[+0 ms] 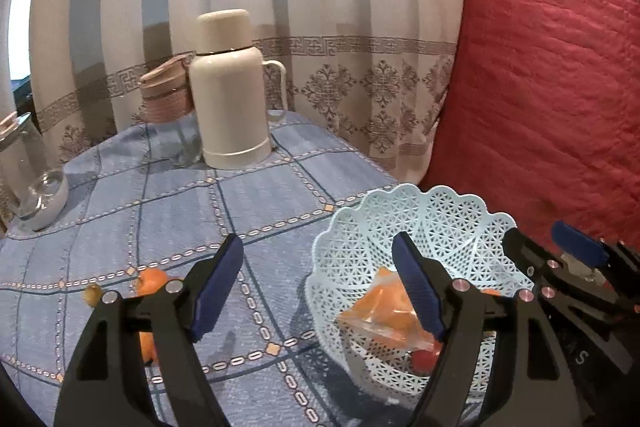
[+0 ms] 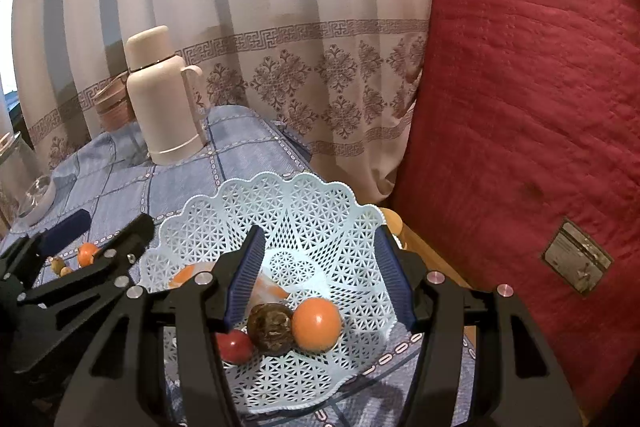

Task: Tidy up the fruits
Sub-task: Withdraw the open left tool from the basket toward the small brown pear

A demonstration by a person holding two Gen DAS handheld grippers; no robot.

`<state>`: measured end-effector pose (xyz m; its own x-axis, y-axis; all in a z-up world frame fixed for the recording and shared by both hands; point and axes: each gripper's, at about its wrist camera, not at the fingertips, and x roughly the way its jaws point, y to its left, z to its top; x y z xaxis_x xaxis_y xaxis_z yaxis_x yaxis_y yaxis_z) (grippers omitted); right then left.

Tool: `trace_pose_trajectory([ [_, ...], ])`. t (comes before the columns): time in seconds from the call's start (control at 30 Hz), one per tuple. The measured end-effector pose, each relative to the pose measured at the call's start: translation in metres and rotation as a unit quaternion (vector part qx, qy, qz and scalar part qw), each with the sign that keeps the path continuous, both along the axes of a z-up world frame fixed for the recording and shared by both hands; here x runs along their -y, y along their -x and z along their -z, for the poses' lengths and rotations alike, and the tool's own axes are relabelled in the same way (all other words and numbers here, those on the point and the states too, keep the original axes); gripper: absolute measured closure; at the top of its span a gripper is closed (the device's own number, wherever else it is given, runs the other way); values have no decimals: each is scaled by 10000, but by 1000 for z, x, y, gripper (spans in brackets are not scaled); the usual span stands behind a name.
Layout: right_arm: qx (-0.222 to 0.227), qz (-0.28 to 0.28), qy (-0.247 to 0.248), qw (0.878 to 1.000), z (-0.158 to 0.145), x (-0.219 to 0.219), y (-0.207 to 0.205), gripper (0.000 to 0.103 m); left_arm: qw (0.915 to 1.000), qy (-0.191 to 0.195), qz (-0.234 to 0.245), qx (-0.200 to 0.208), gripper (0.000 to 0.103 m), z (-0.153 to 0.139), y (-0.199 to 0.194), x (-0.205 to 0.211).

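Small table (image 1: 120, 203) under a blue checked cloth, striped curtain (image 1: 320, 7) behind, red quilt (image 2: 520, 87) bulging in on the right. Cream flask (image 1: 230, 87) and a glass bowl (image 1: 46, 197) parked at the far side, probably just to stay clear of the sorting.

Pale blue lattice basket (image 2: 288, 199) sitting at the near right corner, handy for both hands. Already inside: an orange (image 2: 317, 323), a dark wrinkly fruit (image 2: 269, 327) touching it, a red one (image 2: 236, 345), plus a bagged orange thing (image 1: 384, 311). Left out on the cloth, beside the basket: two oranges (image 1: 151, 281) and a small yellowish fruit (image 1: 93, 294).

Left tongs (image 1: 320, 291) gaping wide, nothing between the pads, hanging over the cloth just beside the basket. Right tongs (image 2: 320, 279) parted about halfway above the basket, also gripping nothing. Looks like a drop-off just finished; stragglers on the cloth next, at a guess.
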<state>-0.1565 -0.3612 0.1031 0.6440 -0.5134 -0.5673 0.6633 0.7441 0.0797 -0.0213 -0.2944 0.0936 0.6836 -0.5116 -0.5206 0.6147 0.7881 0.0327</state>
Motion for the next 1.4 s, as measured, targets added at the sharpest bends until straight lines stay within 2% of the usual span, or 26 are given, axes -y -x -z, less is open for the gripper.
trace_pose_trajectory([
  [0.23, 2, -56, -21, 10000, 2, -1, -2, 44, 9995, -14, -277, 147, 26, -4, -1, -11],
  [0.83, 144, -336, -62, 9993, 0, -16, -4, 44, 9977, -52, -625, 264, 26, -5, -10, -33],
  [1.13, 206, -697, -131, 9973, -2, -36, -10, 43, 9967, 80, -803, 21, 26, -6, -29, -59],
  [1.2, 218, -770, -129, 9967, -2, -41, -12, 38, 9961, 126, -868, -52, 26, -6, -35, -67],
  [1.4, 250, -1027, -113, 9943, -2, -60, -18, 38, 9922, 277, -1198, -216, 26, -7, -58, -101],
])
